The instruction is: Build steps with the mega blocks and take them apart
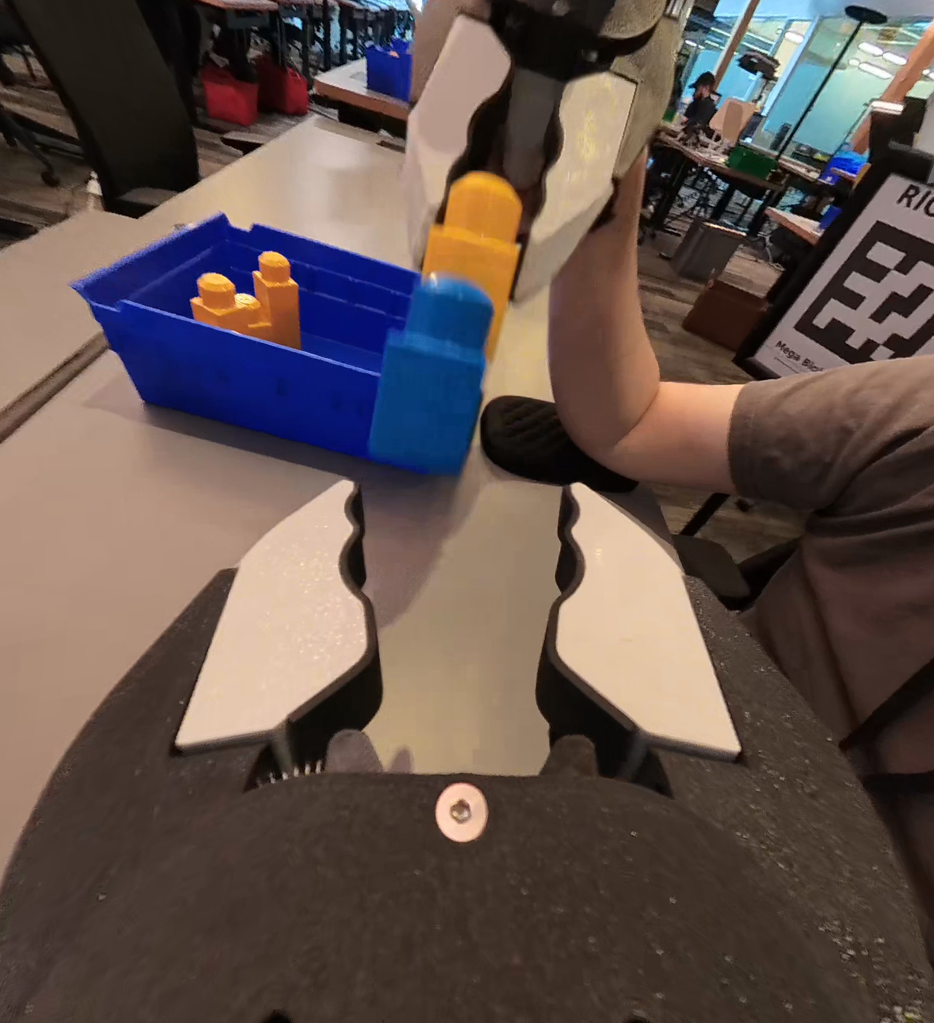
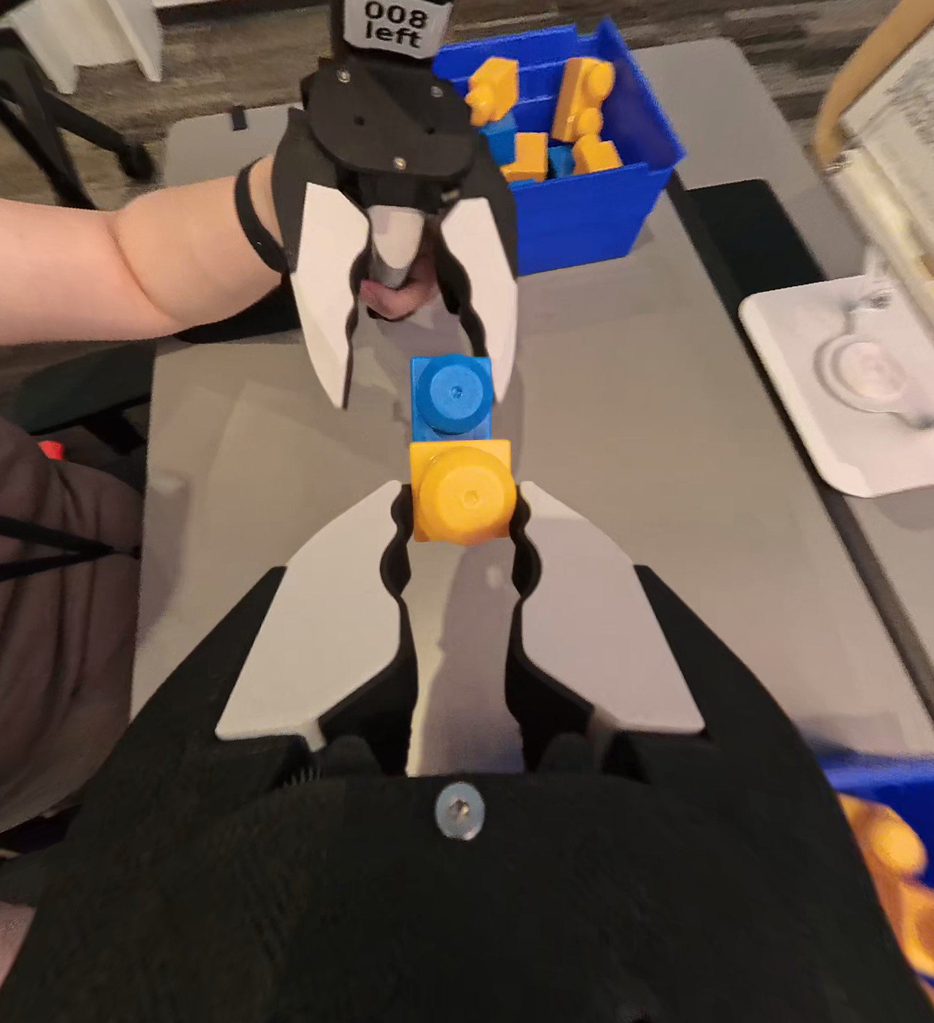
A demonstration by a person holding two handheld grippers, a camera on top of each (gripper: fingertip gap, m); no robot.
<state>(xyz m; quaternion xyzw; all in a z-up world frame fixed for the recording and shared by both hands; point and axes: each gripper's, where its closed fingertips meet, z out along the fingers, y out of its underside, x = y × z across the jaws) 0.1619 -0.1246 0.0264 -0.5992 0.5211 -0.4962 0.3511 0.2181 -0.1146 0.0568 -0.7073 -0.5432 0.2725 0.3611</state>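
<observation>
Mega blocks, two on the grey table (image 2: 647, 443): blue block (image 2: 452, 394) and orange block (image 2: 462, 492), each single-studded, standing upright and touching side to side; in the left wrist view the blue one (image 1: 428, 382) stands in front and hides the lower part of the orange one (image 1: 473, 249), both motion-blurred.

Right gripper (image 2: 460, 490): clenched on the orange block, a fingertip on either side; from the left wrist view it (image 1: 473, 243) comes down from above, its body cut off by the top edge.

Left gripper (image 1: 459, 487): released, fingers spread, holding nothing; in the right wrist view it (image 2: 417, 382) hangs over the blue block, one finger (image 2: 495, 315) just beside it; whether it touches cannot be told.

Blue bin (image 2: 581, 221): beyond the blocks, holding loose orange and blue blocks, partly overlapped by the left gripper; count unclear.

Second blue bin (image 1: 243, 382): just beside the pair in the left wrist view, holding orange pieces (image 1: 248, 304); in the right wrist view only its blurred corner (image 2: 907, 786) shows at the lower right edge.

White tray (image 2: 852, 387): at the table's side, cut off, contents blurred.
</observation>
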